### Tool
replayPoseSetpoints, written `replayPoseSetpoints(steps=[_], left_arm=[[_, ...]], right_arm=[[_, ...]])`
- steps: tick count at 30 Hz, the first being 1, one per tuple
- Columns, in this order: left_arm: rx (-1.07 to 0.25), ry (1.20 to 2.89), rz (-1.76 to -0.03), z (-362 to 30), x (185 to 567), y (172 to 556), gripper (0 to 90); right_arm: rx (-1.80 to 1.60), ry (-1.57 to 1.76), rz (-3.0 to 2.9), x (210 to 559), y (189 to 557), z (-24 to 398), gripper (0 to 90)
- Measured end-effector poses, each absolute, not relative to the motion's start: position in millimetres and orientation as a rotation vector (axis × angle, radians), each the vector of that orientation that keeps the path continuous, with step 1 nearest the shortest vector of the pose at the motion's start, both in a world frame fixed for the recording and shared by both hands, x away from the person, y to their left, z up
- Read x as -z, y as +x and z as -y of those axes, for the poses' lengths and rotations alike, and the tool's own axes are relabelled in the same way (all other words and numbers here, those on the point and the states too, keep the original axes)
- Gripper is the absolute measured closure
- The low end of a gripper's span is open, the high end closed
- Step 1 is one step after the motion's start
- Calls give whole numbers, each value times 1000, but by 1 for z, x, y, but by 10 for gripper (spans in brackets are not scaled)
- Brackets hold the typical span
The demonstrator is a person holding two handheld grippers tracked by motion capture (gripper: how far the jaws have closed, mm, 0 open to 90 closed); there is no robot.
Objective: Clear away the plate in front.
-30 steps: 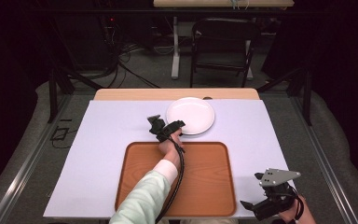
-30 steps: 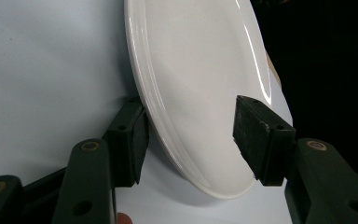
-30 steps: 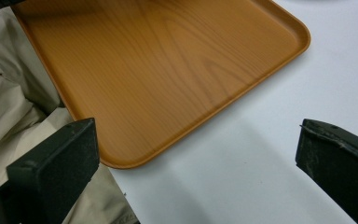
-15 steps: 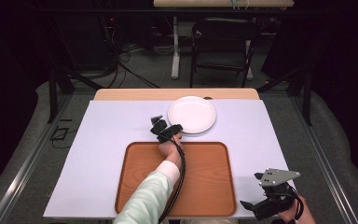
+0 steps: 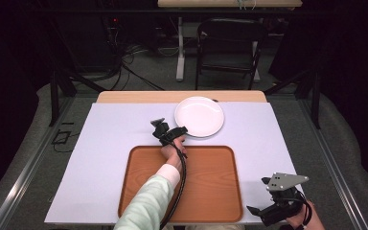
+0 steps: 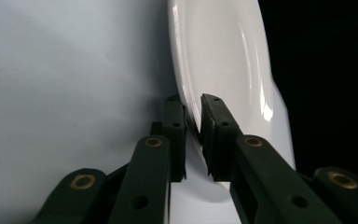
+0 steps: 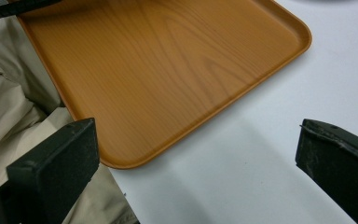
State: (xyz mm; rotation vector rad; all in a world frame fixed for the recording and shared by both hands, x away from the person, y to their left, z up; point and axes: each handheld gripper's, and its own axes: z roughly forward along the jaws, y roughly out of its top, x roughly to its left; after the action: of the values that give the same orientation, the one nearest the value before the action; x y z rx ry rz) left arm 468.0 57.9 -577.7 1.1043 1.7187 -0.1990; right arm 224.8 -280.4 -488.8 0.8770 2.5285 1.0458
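A white plate (image 5: pixel 199 116) lies at the back middle of the white-covered table (image 5: pixel 110 158). My left gripper (image 5: pixel 181 130) reaches over the far edge of the wooden tray (image 5: pixel 206 191) to the plate's near-left rim. In the left gripper view the plate (image 6: pixel 219 56) has its rim between the two jaws of the left gripper (image 6: pixel 193 128), which is shut on it. My right gripper (image 5: pixel 261 199) sits at the table's near right corner, beside the tray. In its own view the right gripper (image 7: pixel 196 158) stands wide open over the tray's corner (image 7: pixel 168 70), holding nothing.
The tray is bare apart from the person's light green sleeve (image 5: pixel 148 201) and the cable lying across it. Beige clothing (image 7: pixel 18 107) shows by the tray's near edge. A dark chair (image 5: pixel 230 43) and desk legs stand beyond the table.
The left gripper has edged slightly right onto the plate's rim. The plate and the right gripper have stayed in place.
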Motion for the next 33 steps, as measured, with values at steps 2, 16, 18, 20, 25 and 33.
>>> replayPoseSetpoints(steps=[2,16,18,20,25,33], left_arm=[[214,1127,-1644,-60,575,471,865],[200,1293,-1534,-61,551,477,873],[205,1296,-1531,-61,550,477,872],[220,1296,-1517,-62,550,476,871],[251,1285,-1476,-68,542,474,870],[277,1274,-1388,-81,515,465,868]], right_arm=[[-1044,875,-2530,489,225,280,0],[-1125,1001,-2563,488,240,285,0],[-1139,1037,-2563,488,244,285,0],[-1154,1111,-2557,487,254,285,0],[-1231,1301,-2478,482,290,290,0],[-1306,1506,-2341,483,354,290,30]])
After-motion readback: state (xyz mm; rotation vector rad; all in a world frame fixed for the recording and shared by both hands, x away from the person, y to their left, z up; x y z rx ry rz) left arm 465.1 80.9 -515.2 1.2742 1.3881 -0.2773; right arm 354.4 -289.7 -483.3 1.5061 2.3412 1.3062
